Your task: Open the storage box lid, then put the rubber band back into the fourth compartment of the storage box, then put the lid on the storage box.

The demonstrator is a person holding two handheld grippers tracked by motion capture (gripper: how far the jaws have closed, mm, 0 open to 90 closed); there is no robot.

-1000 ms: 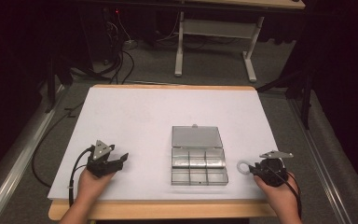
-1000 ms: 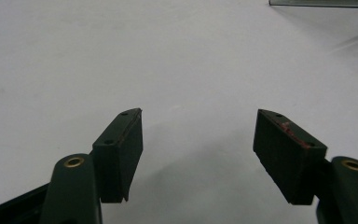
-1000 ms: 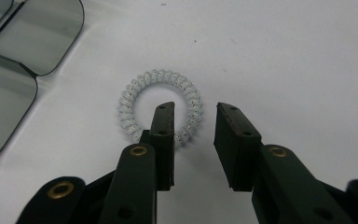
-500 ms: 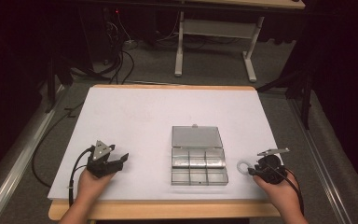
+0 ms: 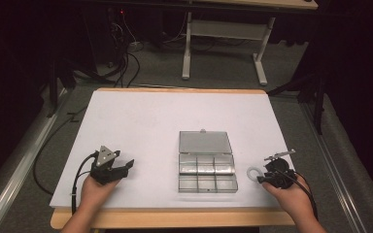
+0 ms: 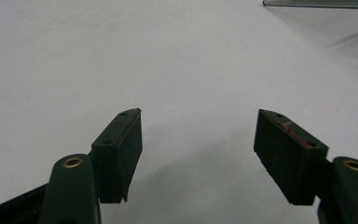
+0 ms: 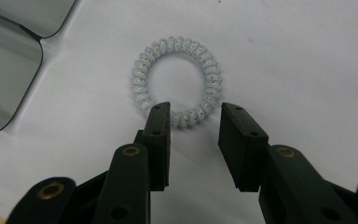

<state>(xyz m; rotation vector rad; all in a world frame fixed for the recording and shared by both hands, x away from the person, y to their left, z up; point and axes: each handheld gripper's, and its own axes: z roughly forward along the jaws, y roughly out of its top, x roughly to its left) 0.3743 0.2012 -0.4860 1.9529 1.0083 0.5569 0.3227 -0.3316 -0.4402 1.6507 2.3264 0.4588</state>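
Observation:
A pale spiral hair tie (image 5: 248,172) lies flat on the white table top, just right of a clear compartment box (image 5: 204,143) whose lid is swung back. My right gripper (image 5: 262,176) points left at the tie. In the right gripper view the jaws (image 7: 195,109) stand open, straddling the near arc of the hair tie (image 7: 176,43) without pinching it. Near the front left of the table my left gripper (image 5: 125,168) rests in a hand. Its jaws (image 6: 198,116) are spread wide over bare table.
The white table top (image 5: 141,126) has a wooden front edge (image 5: 175,218). Several compartments of the box (image 7: 9,60) look empty. A corner of the box (image 6: 321,3) lies far ahead of the left gripper. Cables and a desk frame (image 5: 223,48) are on the floor beyond.
My right gripper has edged left toward the hair tie and tilted a little. The left gripper and the box have stayed put.

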